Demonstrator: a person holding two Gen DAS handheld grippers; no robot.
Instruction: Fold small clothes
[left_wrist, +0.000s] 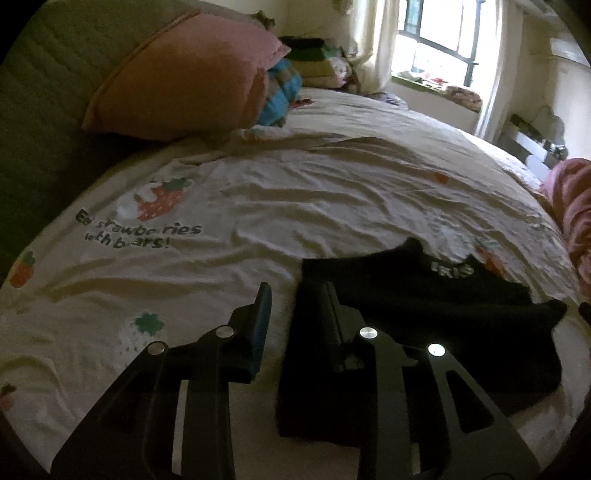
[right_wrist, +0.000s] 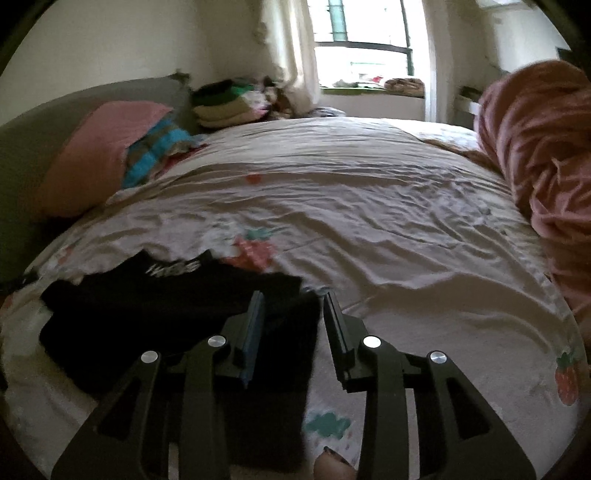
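A small black garment (left_wrist: 424, 325) with white lettering lies partly folded on the bed sheet (left_wrist: 295, 206). My left gripper (left_wrist: 297, 291) is open, hovering just above the garment's left edge; its right finger is over the black cloth, its left finger over the sheet. In the right wrist view the same black garment (right_wrist: 147, 317) lies at lower left. My right gripper (right_wrist: 293, 295) is open over the garment's right edge, with black cloth showing between the fingers. Neither gripper holds anything.
The sheet (right_wrist: 369, 206) is wrinkled, white with strawberry prints. A pink pillow (left_wrist: 184, 74) and a blue striped cloth (left_wrist: 280, 92) lie at the headboard. A pink blanket (right_wrist: 546, 155) is bunched at the right. Folded clothes (right_wrist: 229, 103) are stacked by the window.
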